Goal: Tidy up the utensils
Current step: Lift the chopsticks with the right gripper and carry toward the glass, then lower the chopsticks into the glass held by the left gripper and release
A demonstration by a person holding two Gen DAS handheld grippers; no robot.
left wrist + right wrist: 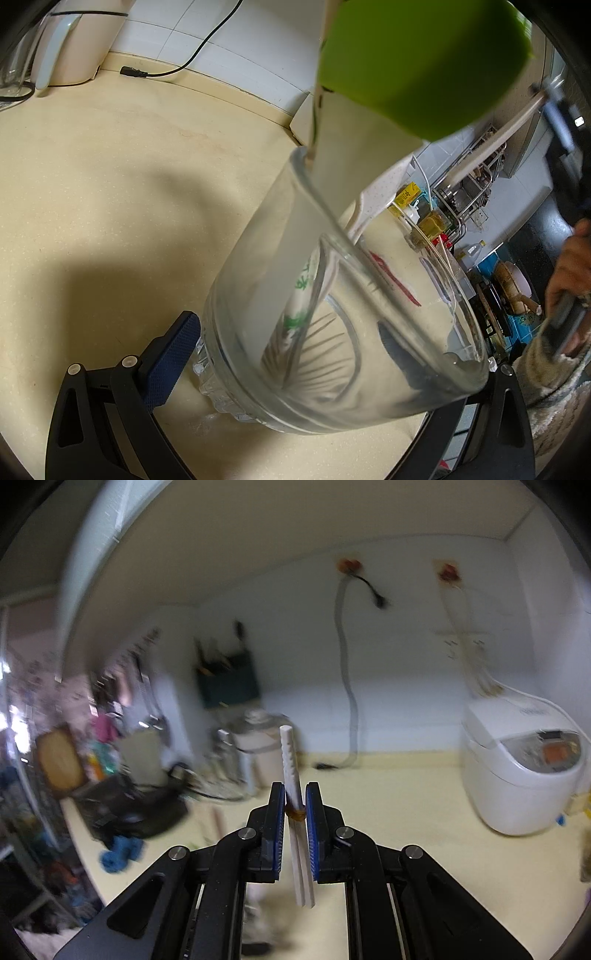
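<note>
In the left wrist view, the left gripper (325,354) is clamping the base of a clear glass jar (332,314) standing on the cream countertop (110,184), a blue pad (168,360) pressing its left side. Inside the jar, a paper-sleeved utensil (301,295) with green printing, too blurred to read, is leaning beside a green spatula (421,62) and a speckled white spatula (384,188). In the right wrist view, the right gripper (295,799) is pinching a pair of white chopsticks (293,794), held near upright, joined by an amber band (296,814), above the countertop. A white rice cooker (517,768) is sitting at right, its lettering illegible.
</note>
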